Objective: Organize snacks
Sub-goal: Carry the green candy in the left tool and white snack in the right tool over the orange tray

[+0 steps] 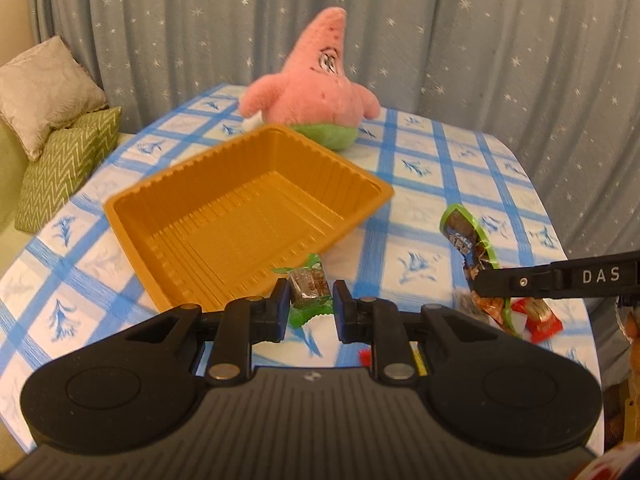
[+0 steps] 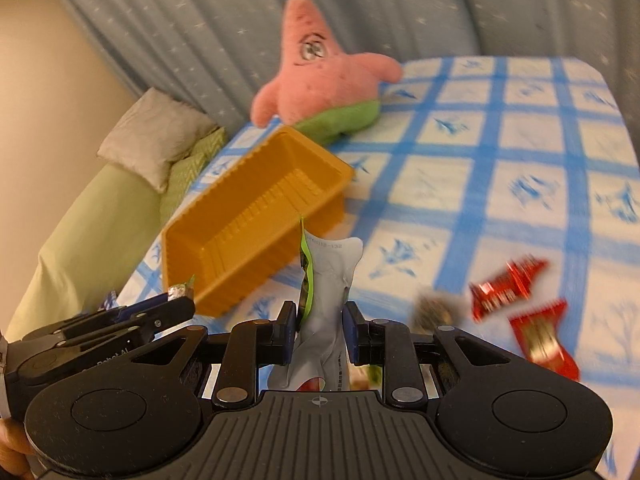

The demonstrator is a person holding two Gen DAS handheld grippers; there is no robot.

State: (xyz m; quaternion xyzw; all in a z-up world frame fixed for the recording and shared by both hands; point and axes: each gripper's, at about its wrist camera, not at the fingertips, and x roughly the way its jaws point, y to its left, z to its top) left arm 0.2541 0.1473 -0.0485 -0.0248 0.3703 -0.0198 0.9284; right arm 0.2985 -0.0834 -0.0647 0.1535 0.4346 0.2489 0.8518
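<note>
On the blue-checked tablecloth [image 1: 420, 184], snacks and a ribbed orange plastic tray [image 1: 240, 216].
From the left wrist, the left gripper [image 1: 310, 300] pinches a small green-wrapped brown candy [image 1: 310, 286] just beside the tray; a pink plush starfish [image 1: 316, 84] sits behind, before starry grey curtains [image 1: 480, 40]. From the right wrist, the right gripper [image 2: 320, 328] squeezes a crinkled silver-and-green snack packet [image 2: 328, 280]; glossy red wrappers [image 2: 508, 288] lie nearby.

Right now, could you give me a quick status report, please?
Left gripper shut on green-wrapped candy. Right gripper shut on silver snack packet. Orange tray empty. Red packets loose on table; nothing blocking.
</note>
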